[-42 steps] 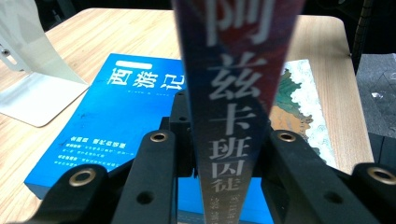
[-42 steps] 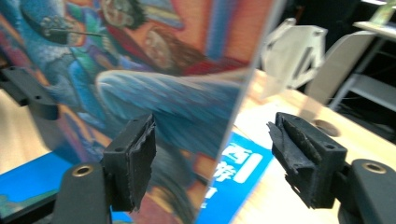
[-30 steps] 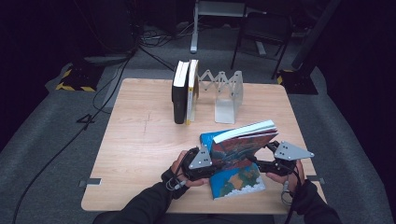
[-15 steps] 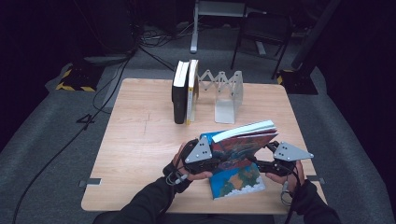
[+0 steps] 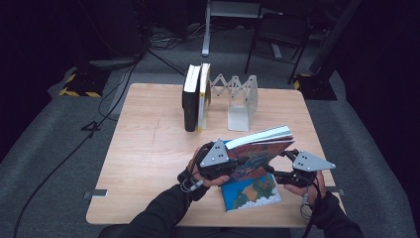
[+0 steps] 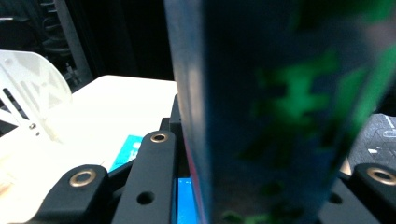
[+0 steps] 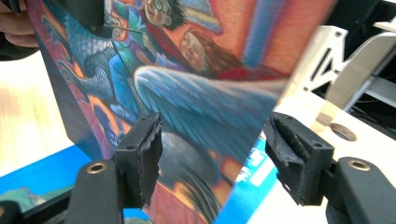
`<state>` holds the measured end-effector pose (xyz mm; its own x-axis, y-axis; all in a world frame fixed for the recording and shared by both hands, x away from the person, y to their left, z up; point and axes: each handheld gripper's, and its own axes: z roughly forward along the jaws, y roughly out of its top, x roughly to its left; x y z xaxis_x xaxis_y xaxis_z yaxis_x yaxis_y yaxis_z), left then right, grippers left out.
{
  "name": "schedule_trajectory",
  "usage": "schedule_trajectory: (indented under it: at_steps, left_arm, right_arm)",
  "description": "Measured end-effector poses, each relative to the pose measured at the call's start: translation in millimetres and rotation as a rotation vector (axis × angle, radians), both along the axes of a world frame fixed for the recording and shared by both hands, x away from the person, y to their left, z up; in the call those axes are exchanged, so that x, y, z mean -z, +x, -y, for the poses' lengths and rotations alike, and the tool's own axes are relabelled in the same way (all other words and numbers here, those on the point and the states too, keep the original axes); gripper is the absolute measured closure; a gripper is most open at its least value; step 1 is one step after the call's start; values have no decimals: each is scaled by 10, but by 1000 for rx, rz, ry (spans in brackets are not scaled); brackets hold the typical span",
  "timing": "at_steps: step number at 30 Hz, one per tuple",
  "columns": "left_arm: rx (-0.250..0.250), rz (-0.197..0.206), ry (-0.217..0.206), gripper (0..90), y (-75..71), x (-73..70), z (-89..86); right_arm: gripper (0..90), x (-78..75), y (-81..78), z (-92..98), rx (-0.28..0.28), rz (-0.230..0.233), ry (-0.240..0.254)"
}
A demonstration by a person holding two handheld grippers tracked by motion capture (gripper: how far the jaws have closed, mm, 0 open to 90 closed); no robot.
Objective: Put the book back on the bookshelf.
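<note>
glossy paper book cover (image 5: 257, 153) — matt wooden table (image 5: 148, 148)

Even overhead light brightens the wooden table (image 5: 148, 148) while the surrounding floor falls into near-black, and in the left gripper view the raised book (image 6: 261, 112) is a dim, out-of-focus blur, whereas its cover (image 7: 187, 79) shows vivid though softened toward the edges.

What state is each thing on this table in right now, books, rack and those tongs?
Colourful book: lifted off the table, tilted, gripped at its spine end.
Blue book: lying flat on the table.
Two books: standing upright, side by side.
White rack: stretched out, its slots holding nothing.
Left tongs: shut on the colourful book.
Right tongs: open, jaws apart from the colourful book.
</note>
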<state>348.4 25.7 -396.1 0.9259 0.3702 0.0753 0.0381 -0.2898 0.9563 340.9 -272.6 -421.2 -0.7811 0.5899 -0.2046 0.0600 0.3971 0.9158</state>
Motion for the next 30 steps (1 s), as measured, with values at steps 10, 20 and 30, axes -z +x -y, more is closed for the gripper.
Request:
schedule_trajectory:
  at_steps: [10, 20, 30]
  left_arm:
    - [-37, 29, -2, 740, 245, -54, 95]
    - [-167, 65, 5, 741, 621, -165, 68]
    - [-335, 67, -29, 741, 964, -154, -234]
  right_arm:
    - [369, 62, 19, 304, 81, -33, 6]
    - [368, 123, 69, 353, 99, -52, -28]
    - [369, 161, 99, 364, 104, -65, -42]
